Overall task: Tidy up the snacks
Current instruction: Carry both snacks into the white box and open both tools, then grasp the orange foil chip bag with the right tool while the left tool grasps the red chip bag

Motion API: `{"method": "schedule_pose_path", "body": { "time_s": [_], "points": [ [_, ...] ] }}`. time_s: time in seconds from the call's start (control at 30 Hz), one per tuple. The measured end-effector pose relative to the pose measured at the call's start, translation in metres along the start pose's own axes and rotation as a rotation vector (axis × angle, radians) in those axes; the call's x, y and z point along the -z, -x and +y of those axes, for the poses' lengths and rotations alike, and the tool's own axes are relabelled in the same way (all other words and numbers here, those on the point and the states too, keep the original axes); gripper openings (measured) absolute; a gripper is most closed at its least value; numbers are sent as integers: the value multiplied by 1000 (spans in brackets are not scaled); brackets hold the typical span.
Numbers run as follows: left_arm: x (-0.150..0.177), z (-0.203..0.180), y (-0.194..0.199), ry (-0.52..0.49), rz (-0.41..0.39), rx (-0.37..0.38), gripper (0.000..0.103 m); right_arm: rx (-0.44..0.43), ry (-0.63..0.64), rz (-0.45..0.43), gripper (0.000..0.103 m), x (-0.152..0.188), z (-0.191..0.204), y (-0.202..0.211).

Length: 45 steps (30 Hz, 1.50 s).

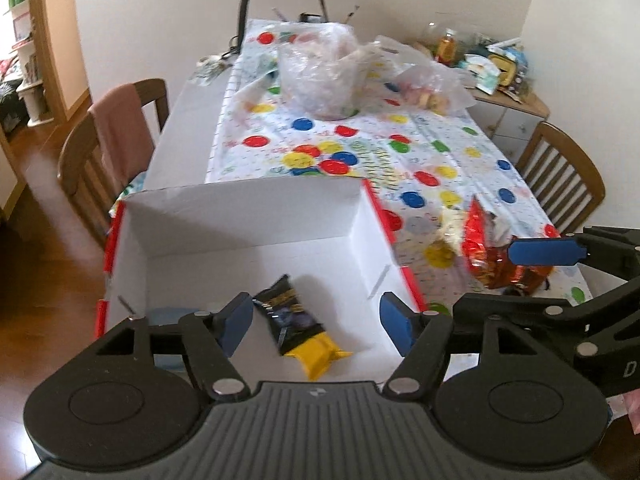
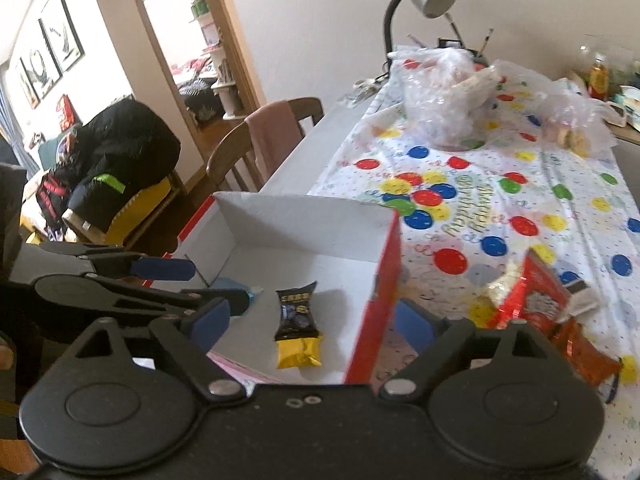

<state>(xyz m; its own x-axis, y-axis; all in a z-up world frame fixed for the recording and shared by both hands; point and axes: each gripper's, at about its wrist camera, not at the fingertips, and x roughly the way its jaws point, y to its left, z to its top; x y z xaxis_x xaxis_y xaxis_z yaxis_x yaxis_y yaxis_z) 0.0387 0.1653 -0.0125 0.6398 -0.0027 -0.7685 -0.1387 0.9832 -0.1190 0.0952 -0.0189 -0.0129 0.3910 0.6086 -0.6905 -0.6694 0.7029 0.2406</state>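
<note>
The left tool (image 1: pixel 316 322) sat at six o'clock in its own camera, its blue-padded fingers (image 1: pixel 238 322) spread wide apart with nothing between them. The right tool (image 2: pixel 310 322) likewise filled six o'clock of its view, its pads equally far apart and gripping nothing. Each appeared in the other's camera: the right one reached in from three o'clock in the left view, and the left one came in from nine o'clock in the right view, fingers parted, close alongside.
</note>
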Motion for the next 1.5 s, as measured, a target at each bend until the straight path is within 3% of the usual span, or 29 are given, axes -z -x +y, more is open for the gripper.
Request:
{"method": "schedule_pose_path", "body": {
  "time_s": [0.47,0.83,1.23,1.5],
  "points": [
    [0,-95,-18,-39,-10,76,78,73,-70,-39,103,36,-95,62],
    [-4,-167,-59,-103,46,108,78,165,41,31,103,62,-177,74],
    [-26,-199,-127,-135,123,47,78,127,240,113,102,64,-228,22],
    [-38,-205,-166,-133,193,28,78,87,319,155,101,67,-235,-16]
  ]
}}
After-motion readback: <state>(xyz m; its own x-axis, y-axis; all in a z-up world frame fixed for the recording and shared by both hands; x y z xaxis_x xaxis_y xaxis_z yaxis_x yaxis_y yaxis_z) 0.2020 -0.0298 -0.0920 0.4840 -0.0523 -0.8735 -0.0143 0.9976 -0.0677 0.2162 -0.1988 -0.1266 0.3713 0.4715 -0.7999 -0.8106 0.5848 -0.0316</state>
